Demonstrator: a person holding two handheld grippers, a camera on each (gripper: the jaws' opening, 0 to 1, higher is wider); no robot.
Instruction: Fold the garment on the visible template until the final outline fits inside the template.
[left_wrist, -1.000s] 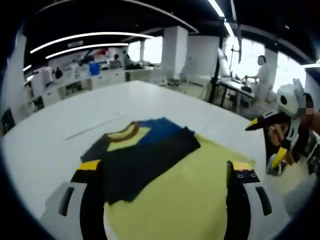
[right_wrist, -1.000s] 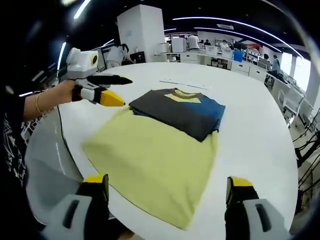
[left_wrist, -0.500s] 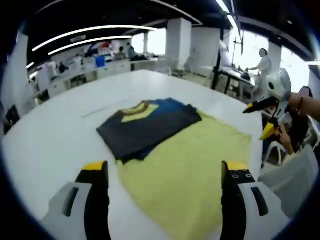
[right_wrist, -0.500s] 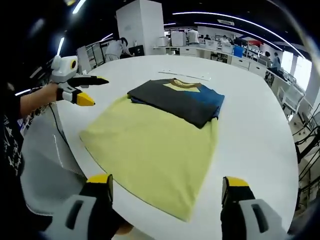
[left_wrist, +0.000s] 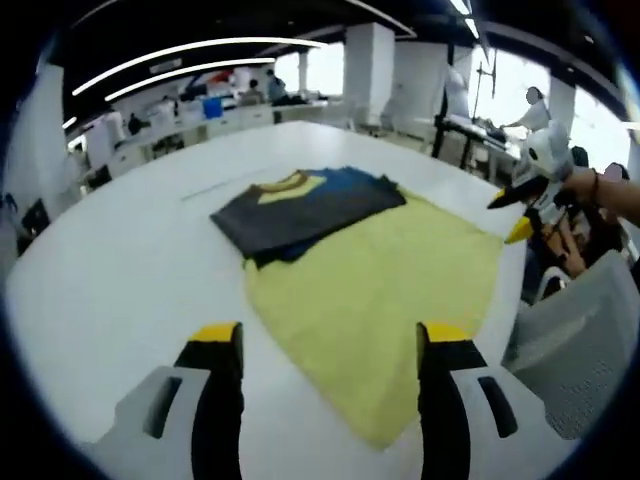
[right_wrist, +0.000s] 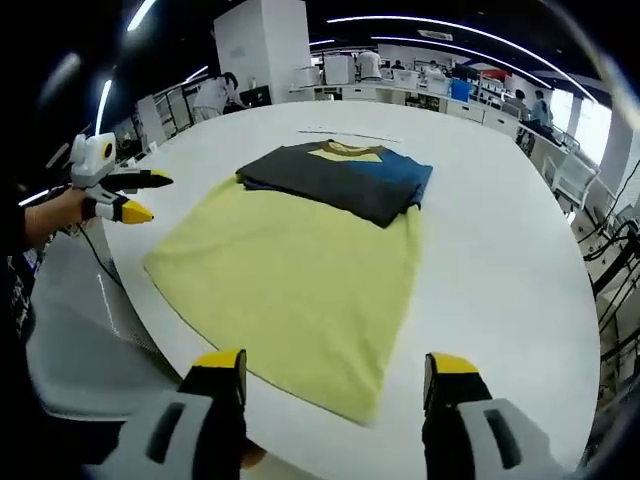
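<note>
Left claw (left_wrist: 330, 345) jaws spread apart, empty, pulled back since a second ago: the folded dark garment (left_wrist: 300, 210) now sits farther off, whole, on the far end of the yellow template (left_wrist: 380, 290). Right claw (right_wrist: 335, 375) likewise wide apart, empty, drawn back. White bench (left_wrist: 110, 280) carries both. Left gripper view catches the right claw off the template's right edge, hand (left_wrist: 605, 190) behind it; right gripper view shows the left claw beyond the bench's left rim, plus the garment's collar.

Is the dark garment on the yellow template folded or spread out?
Folded. The dark garment lies as a compact stack with layered edges and the collar on top, covering the far end of the yellow template.
</note>
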